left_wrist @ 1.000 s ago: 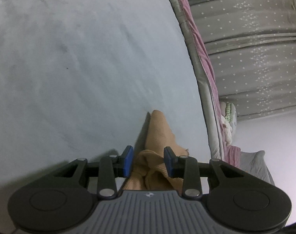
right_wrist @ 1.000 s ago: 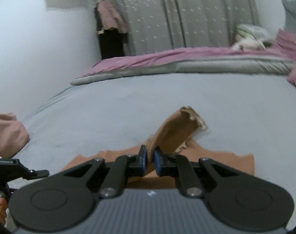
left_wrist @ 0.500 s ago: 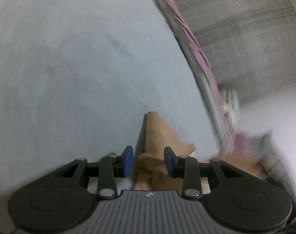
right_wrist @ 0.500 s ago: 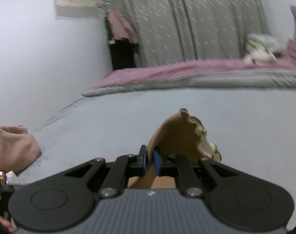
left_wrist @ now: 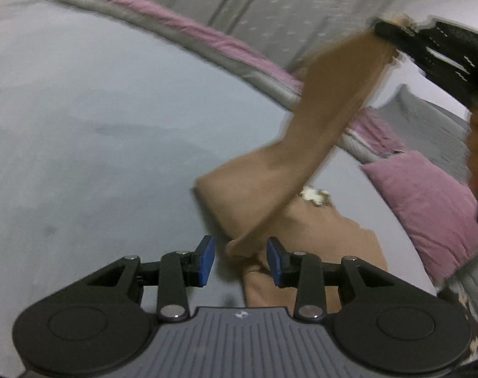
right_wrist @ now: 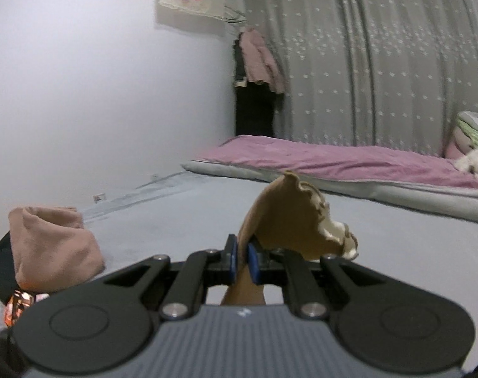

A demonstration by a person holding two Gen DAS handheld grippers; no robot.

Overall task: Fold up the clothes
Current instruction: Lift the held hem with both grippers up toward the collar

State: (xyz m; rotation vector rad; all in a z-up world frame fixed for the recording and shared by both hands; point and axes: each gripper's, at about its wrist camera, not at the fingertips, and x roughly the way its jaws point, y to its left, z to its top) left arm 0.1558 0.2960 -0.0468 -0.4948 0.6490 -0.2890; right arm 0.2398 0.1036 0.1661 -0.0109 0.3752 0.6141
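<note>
Right gripper (right_wrist: 242, 260): jaws closed tight on a fold of the tan garment (right_wrist: 289, 220), which stands up in a cone ahead of the pads with a pale frilled edge to its right. In the left wrist view this same gripper (left_wrist: 393, 36) appears at upper right, blurred, with the cloth stretched taut from it down toward the left tongs.

Left gripper (left_wrist: 240, 260): blue pads (left_wrist: 206, 260) stand apart. A bunched end of the tan garment (left_wrist: 321, 119) lies between them, close to the right-hand pad; contact with that pad cannot be confirmed, and a clear gap shows on the left-hand side. The jaws have just been opening, with the cloth in between.

Beyond and to the right of the left tongs, the remainder of the garment lies partly flat on the grey bed surface (left_wrist: 97, 126), a folded corner nearest the fingertips and a small pale frilled patch further right.

Farther out from the left tongs: a pink pillow (left_wrist: 428, 208) to the right, and a pink-and-grey quilt (left_wrist: 207, 41) along the far edge, in front of a grey dotted curtain (left_wrist: 270, 0).

Left of the right tongs, a pinkish folded cloth (right_wrist: 50, 245) rests on the bed. Ahead, the same quilt (right_wrist: 333, 160) runs across; behind it, clothes (right_wrist: 261, 60) hang beside the curtain.
</note>
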